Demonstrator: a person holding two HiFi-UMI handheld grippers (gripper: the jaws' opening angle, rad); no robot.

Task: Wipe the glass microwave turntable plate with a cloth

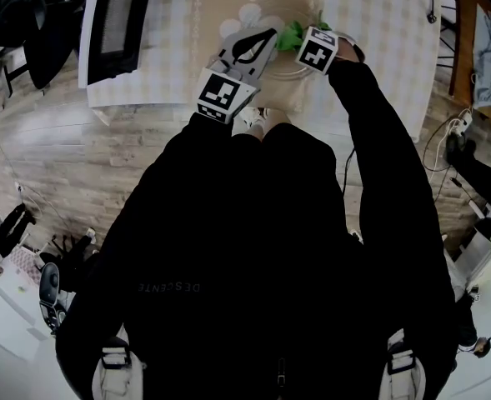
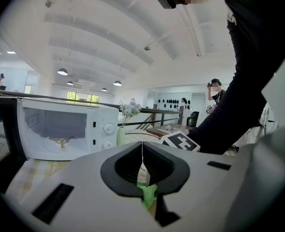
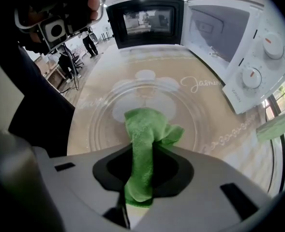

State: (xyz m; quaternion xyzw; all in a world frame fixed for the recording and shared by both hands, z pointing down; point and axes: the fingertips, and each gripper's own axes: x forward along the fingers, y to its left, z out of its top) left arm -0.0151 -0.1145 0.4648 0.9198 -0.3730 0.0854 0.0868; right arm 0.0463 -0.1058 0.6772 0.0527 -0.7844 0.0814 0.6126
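The clear glass turntable plate (image 3: 98,124) is held over the patterned tablecloth, near the table's front edge in the head view (image 1: 288,70). My left gripper (image 1: 266,36) is shut on the plate's rim, which shows as a thin edge (image 2: 142,153) between its pads. The right gripper (image 3: 140,170) is shut on a green cloth (image 3: 144,129), whose bunched end presses on the plate's face near its middle. In the head view that cloth (image 1: 291,35) shows just beyond the right gripper (image 1: 299,40). A bit of the cloth (image 2: 147,193) also shows below the left gripper (image 2: 142,166).
A white microwave (image 2: 60,129) stands behind the plate with its dark door (image 3: 144,21) swung open and two knobs (image 3: 251,76) on its panel. A pale green vase (image 3: 275,127) with flowers stands beside it. The table's near edge (image 1: 187,100) borders wooden floor.
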